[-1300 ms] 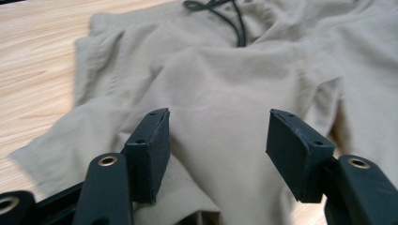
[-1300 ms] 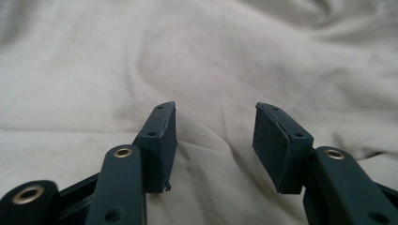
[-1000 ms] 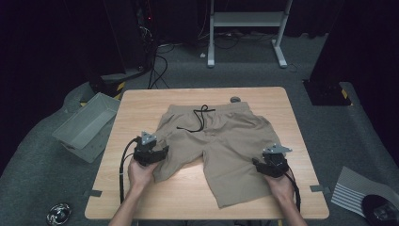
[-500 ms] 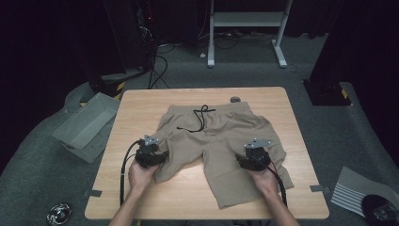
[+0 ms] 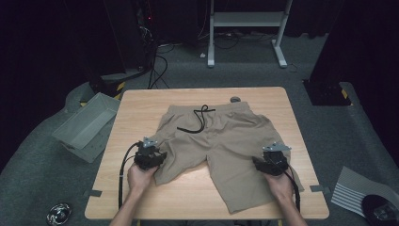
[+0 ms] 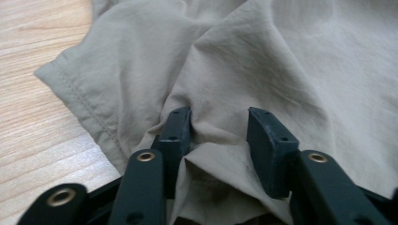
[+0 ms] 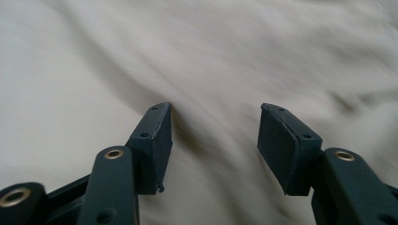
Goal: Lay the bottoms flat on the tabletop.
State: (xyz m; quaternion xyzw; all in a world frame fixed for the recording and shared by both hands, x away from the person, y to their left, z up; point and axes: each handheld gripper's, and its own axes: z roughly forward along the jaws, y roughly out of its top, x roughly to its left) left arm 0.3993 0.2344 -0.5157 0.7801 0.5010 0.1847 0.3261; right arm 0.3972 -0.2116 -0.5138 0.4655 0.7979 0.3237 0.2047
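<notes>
Khaki shorts (image 5: 221, 141) lie flat mid-counter (image 5: 282, 99). Left tongs (image 6: 219, 133), lower left of the high view, have just been closing, a cloth fold between the jaws, not yet pinched. Right tongs (image 7: 213, 140), lower right, spread wide over the fabric.

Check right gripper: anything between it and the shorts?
Nothing visible. The right gripper hangs over the shorts, at their right leg, jaws open with bare tan cloth between and under them. The left gripper has been closing around a fold of cloth near the left leg's hem; a gap remains at one pad.
</notes>
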